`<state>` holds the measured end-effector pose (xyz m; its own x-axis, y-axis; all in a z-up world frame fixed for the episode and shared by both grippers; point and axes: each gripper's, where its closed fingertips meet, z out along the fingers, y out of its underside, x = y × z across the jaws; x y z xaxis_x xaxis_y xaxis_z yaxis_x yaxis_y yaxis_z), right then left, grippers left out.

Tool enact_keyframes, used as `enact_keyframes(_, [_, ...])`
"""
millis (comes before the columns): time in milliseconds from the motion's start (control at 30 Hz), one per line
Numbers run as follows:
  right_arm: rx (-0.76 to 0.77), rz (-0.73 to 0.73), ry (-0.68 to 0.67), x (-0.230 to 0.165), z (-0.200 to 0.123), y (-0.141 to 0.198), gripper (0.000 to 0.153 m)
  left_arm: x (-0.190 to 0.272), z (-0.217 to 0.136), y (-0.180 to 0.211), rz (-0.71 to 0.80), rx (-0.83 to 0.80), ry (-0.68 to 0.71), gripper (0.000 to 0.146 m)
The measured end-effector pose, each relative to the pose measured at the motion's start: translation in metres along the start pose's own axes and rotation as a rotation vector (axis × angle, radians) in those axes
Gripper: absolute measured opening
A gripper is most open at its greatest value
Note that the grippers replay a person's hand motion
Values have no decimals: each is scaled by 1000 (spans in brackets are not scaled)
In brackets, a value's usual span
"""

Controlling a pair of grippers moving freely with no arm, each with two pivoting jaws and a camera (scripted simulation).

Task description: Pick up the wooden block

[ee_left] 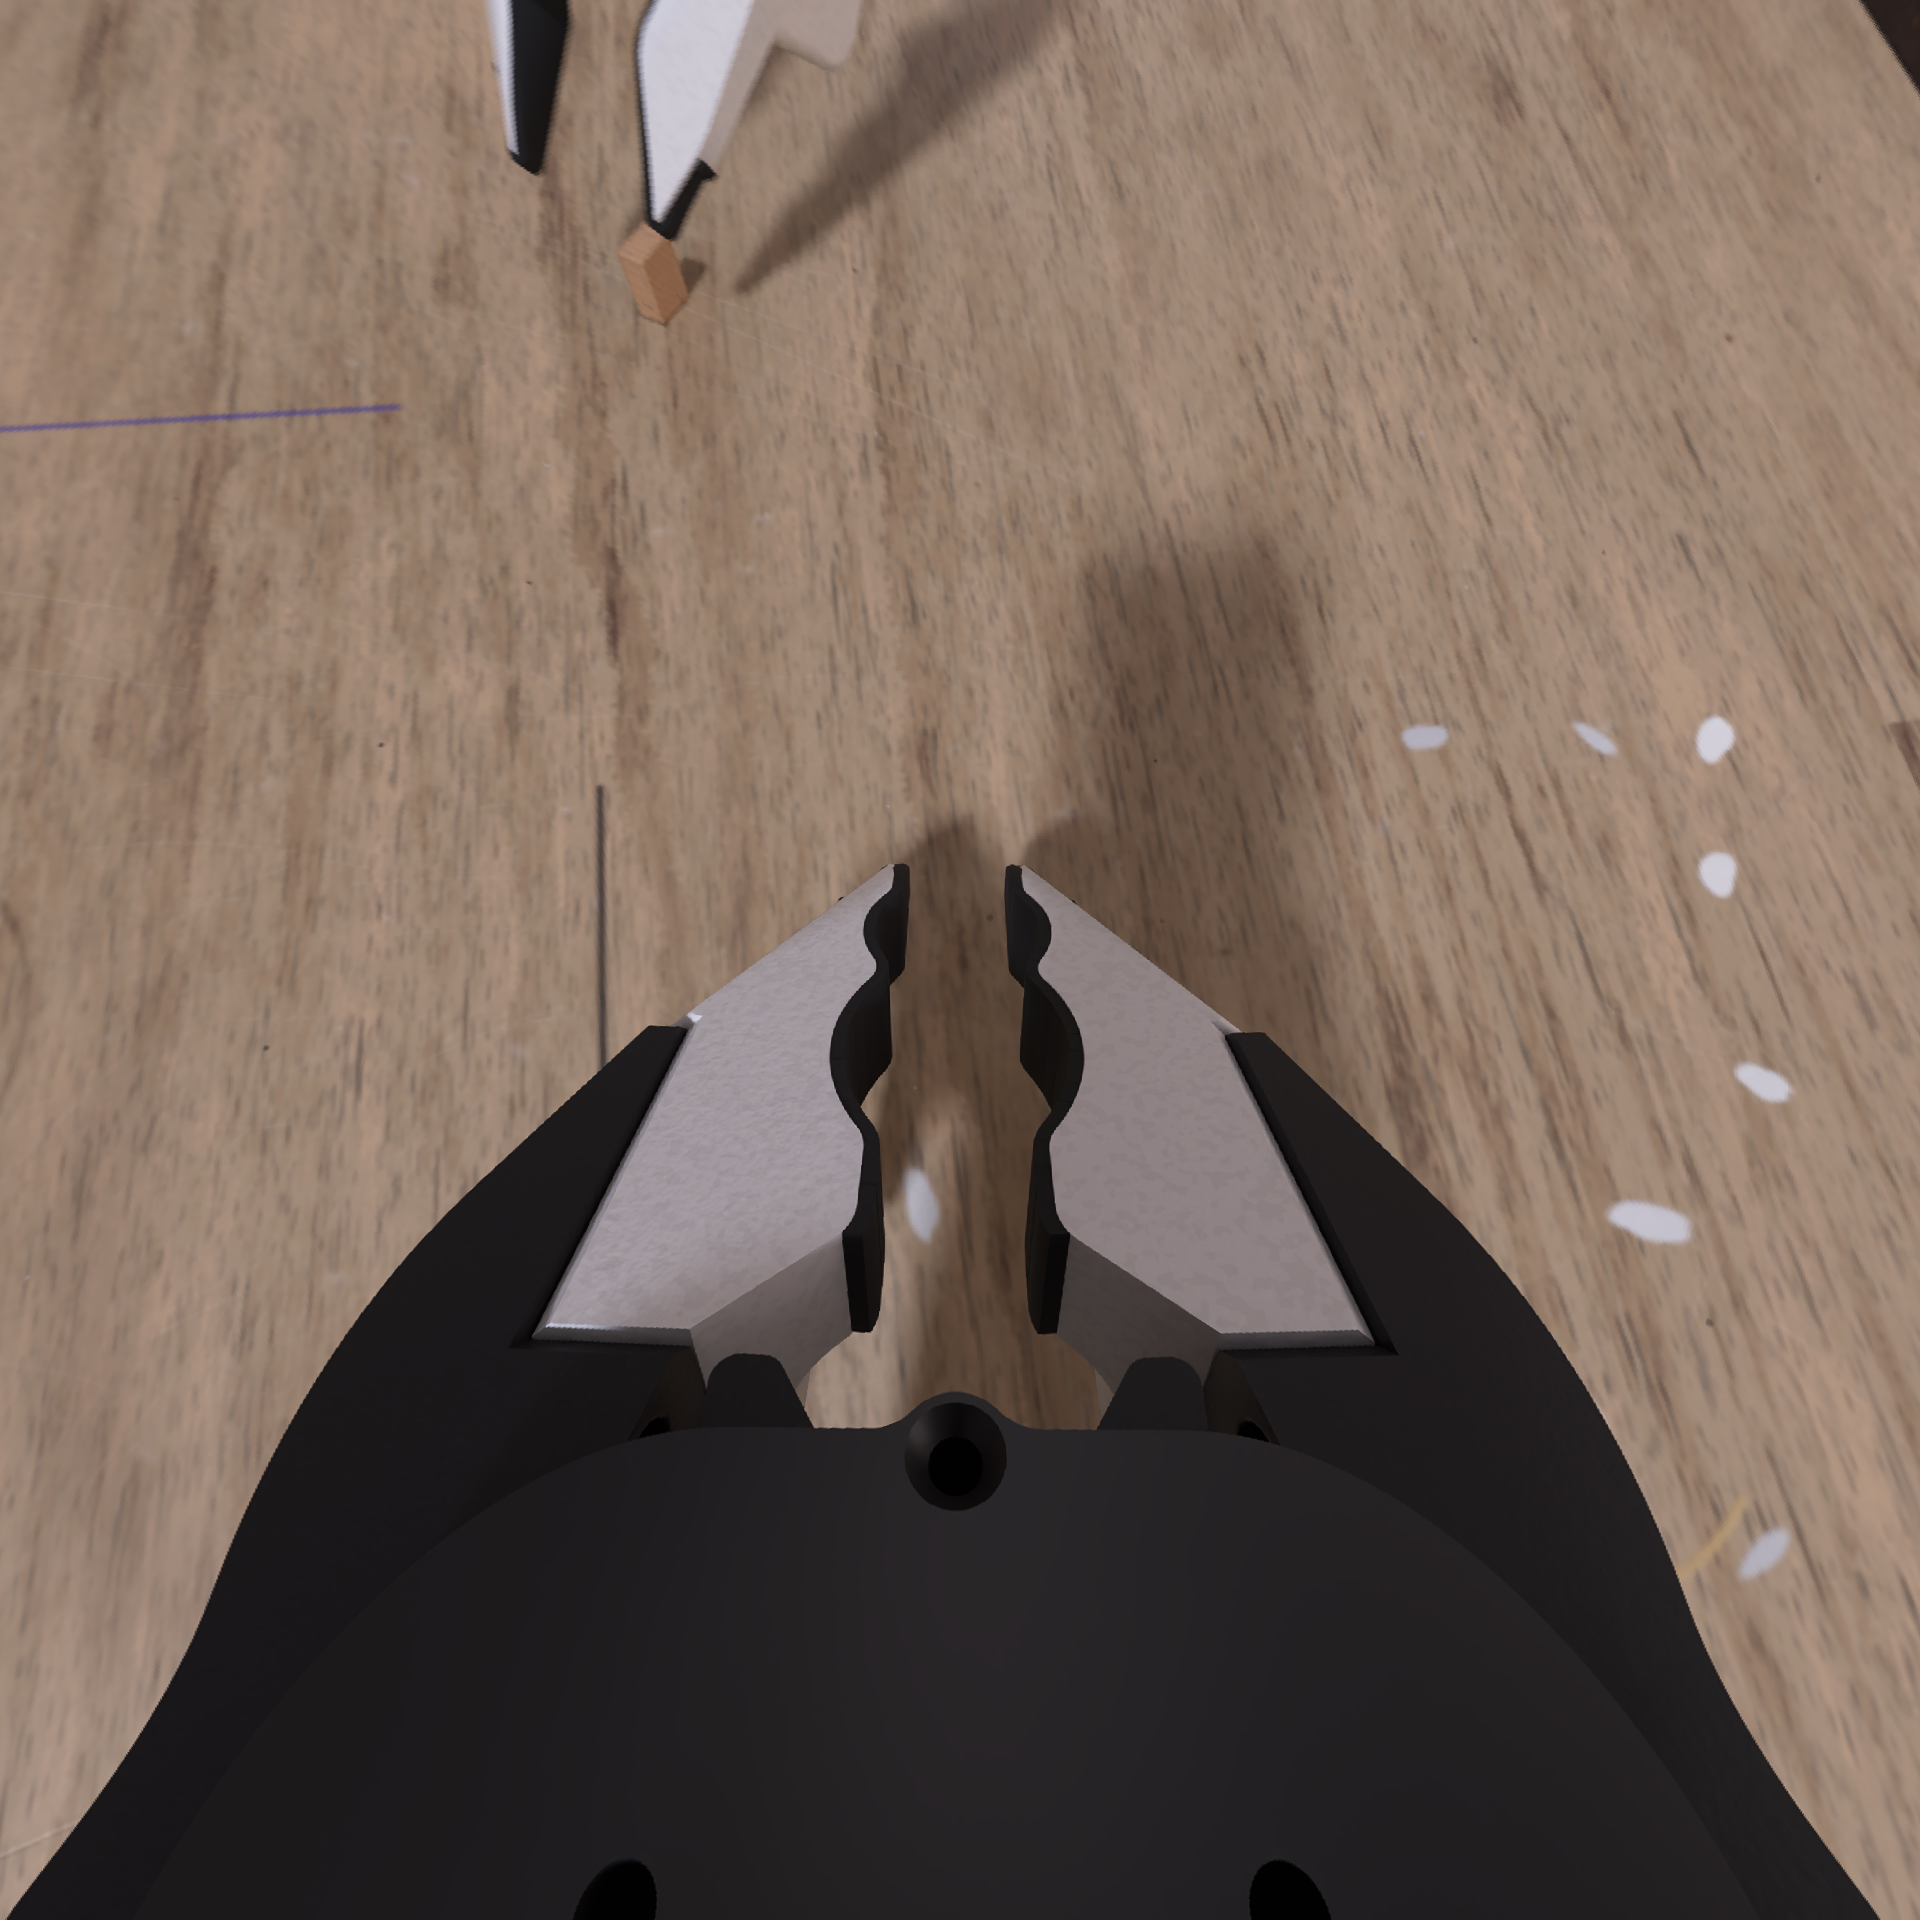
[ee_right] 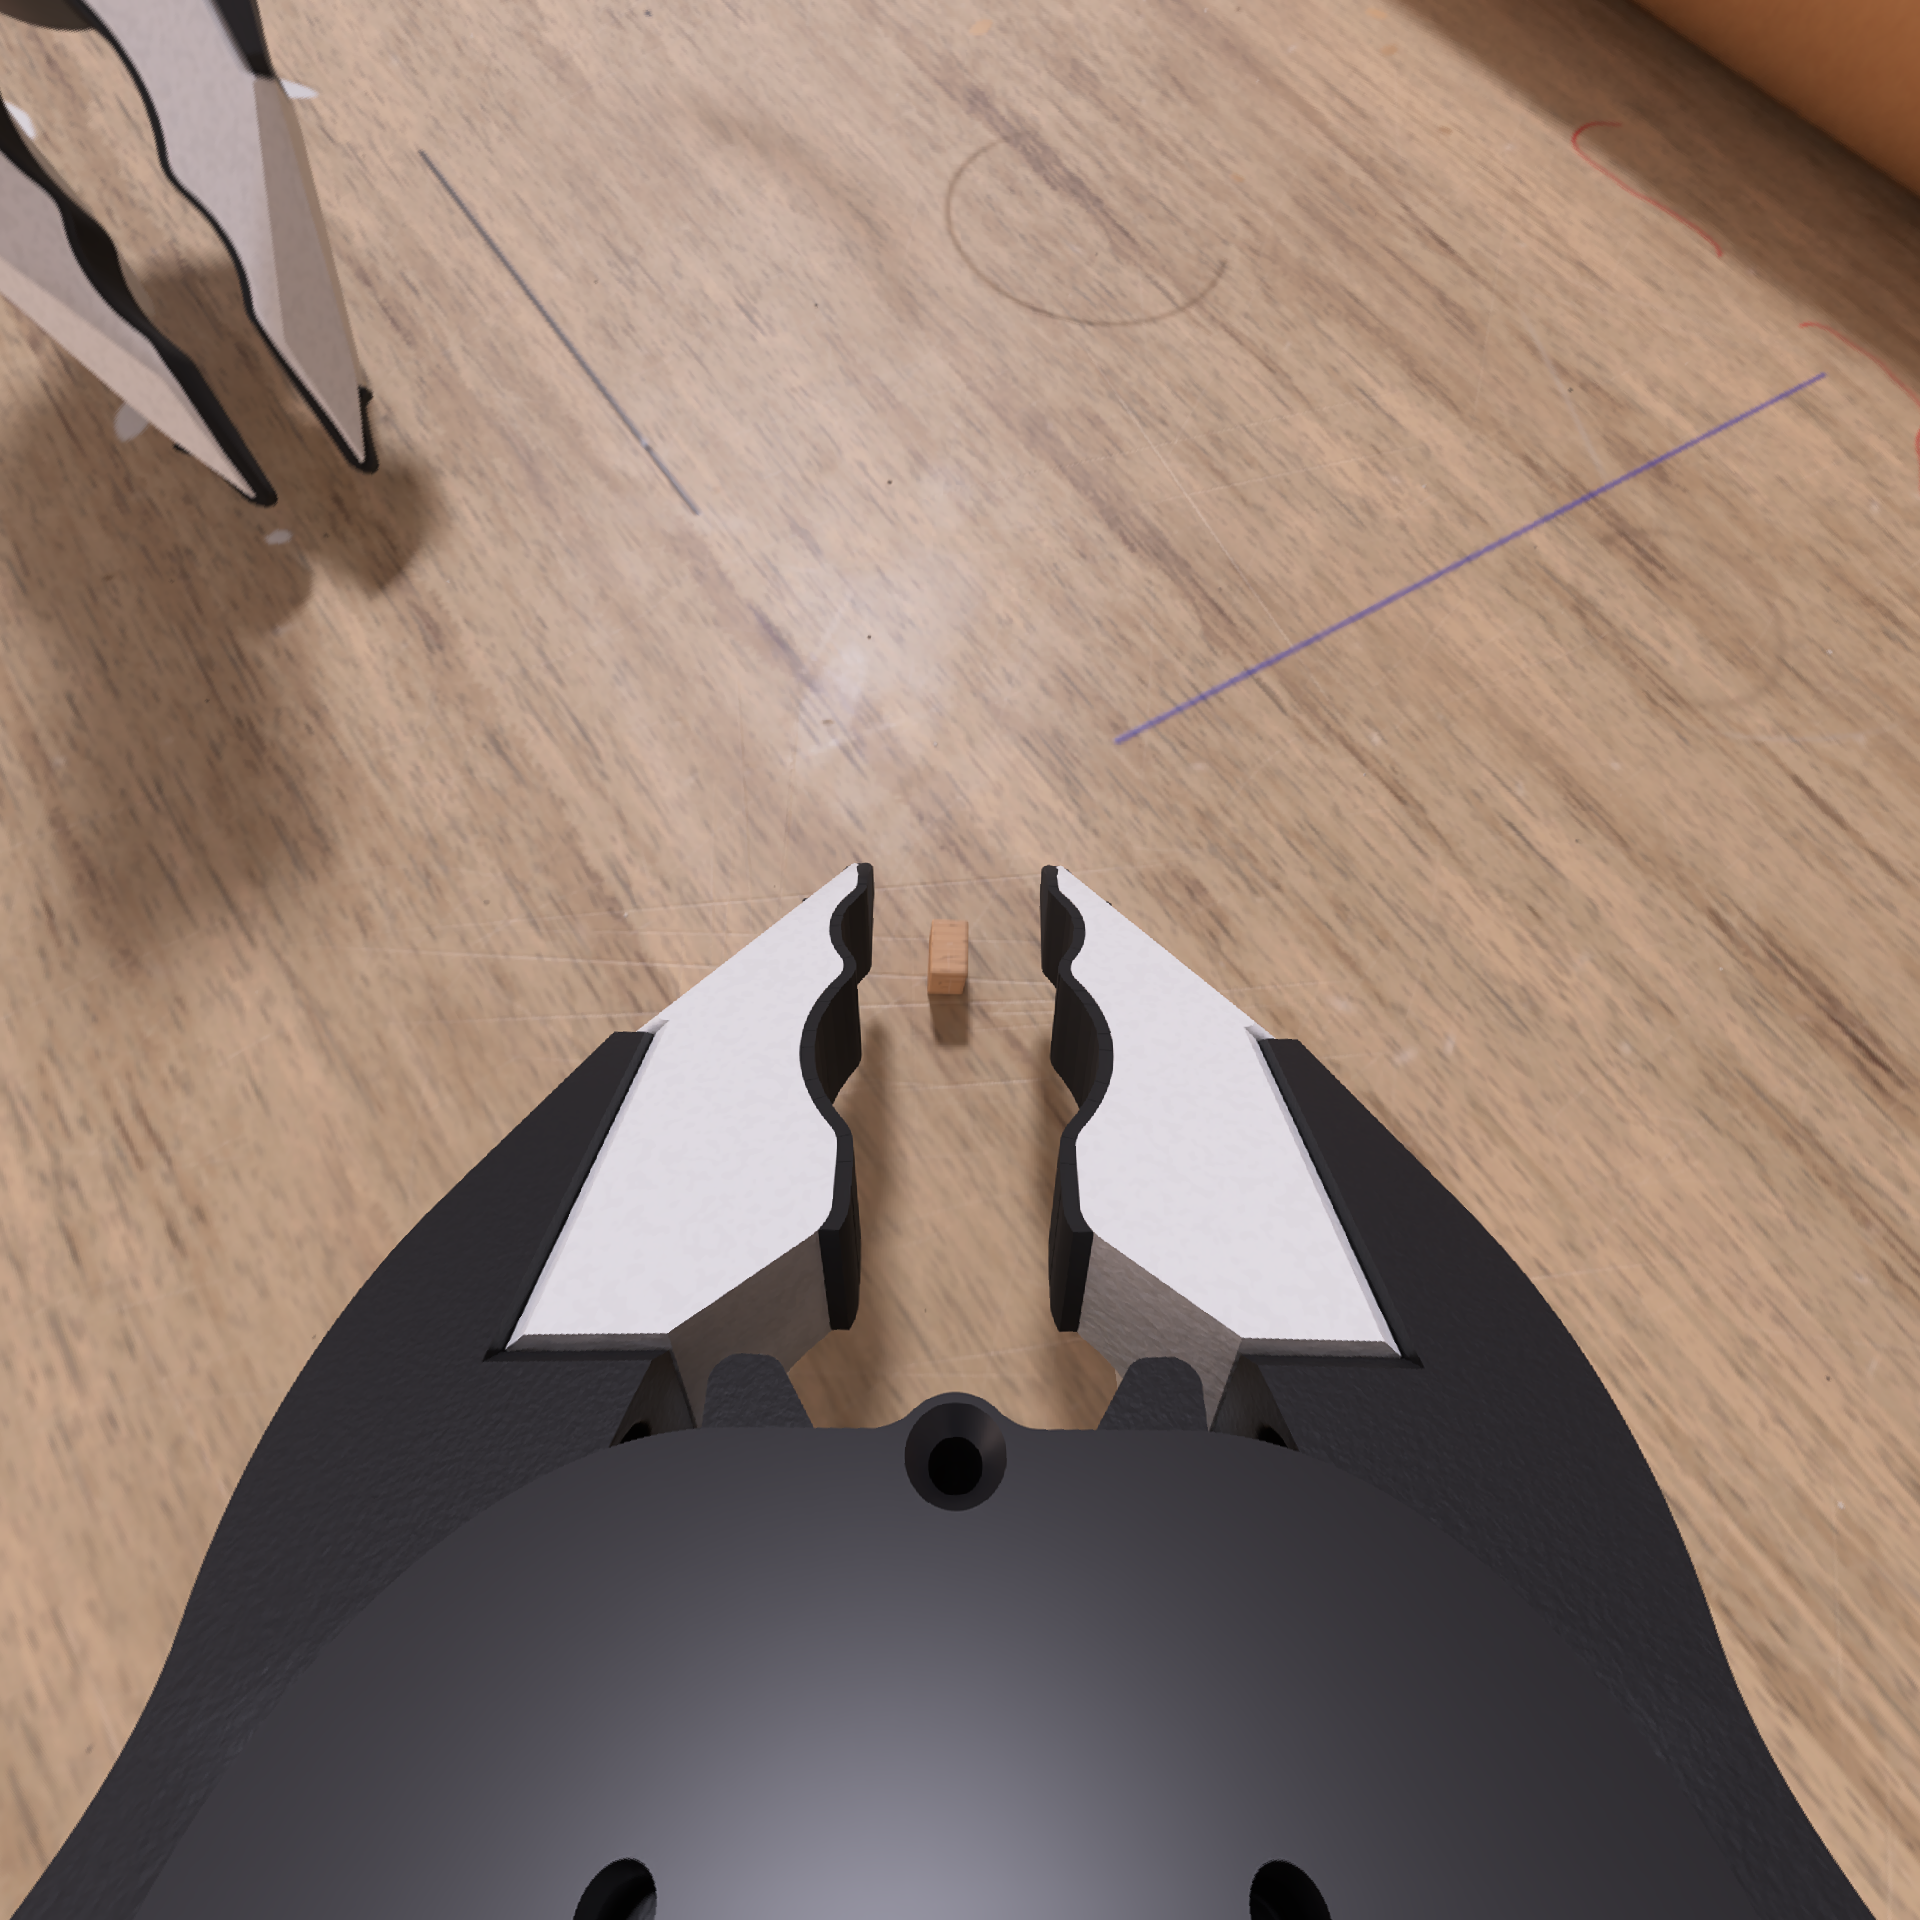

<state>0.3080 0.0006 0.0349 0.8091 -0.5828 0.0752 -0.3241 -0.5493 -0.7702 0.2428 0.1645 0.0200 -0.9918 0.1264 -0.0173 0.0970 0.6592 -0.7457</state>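
A small light-brown wooden block (ee_right: 947, 957) lies on the wooden table (ee_right: 1351, 831). In the right wrist view it sits between and below the two fingers of my right gripper (ee_right: 956, 873), which is open and not touching it. In the left wrist view the block (ee_left: 654, 275) shows far ahead, just under one finger of the right gripper (ee_left: 597, 192), which hangs above it. My left gripper (ee_left: 957, 875) is open and empty, with a narrow gap, far from the block. It also shows at the top left of the right wrist view (ee_right: 312, 478).
The table bears a thin blue line (ee_right: 1470, 559), a dark line (ee_right: 556, 330), a faint drawn circle (ee_right: 1081, 234) and red scribbles (ee_right: 1647, 192). Several white specks (ee_left: 1714, 873) lie right of my left gripper. An orange-brown edge (ee_right: 1787, 94) runs along the far right.
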Motion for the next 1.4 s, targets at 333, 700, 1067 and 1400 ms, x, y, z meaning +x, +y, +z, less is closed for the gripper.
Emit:
enact_keyframes(333, [-98, -3, -22, -4, 2, 19, 32, -17, -6, -7, -47, 65, -74, 27])
enact_keyframes(700, [-165, -14, 15, -2, 12, 22, 7, -14, -3, -5, -38, 49, -68, 26])
enact_keyframes(1067, [-191, -106, -108, -33, 8, 23, 7, -10, 0, 0, -45, 19, -46, 26])
enact_keyframes(1400, [-191, -241, -224, -71, 11, 16, 7, -11, 3, 3, -54, 8, -40, 26])
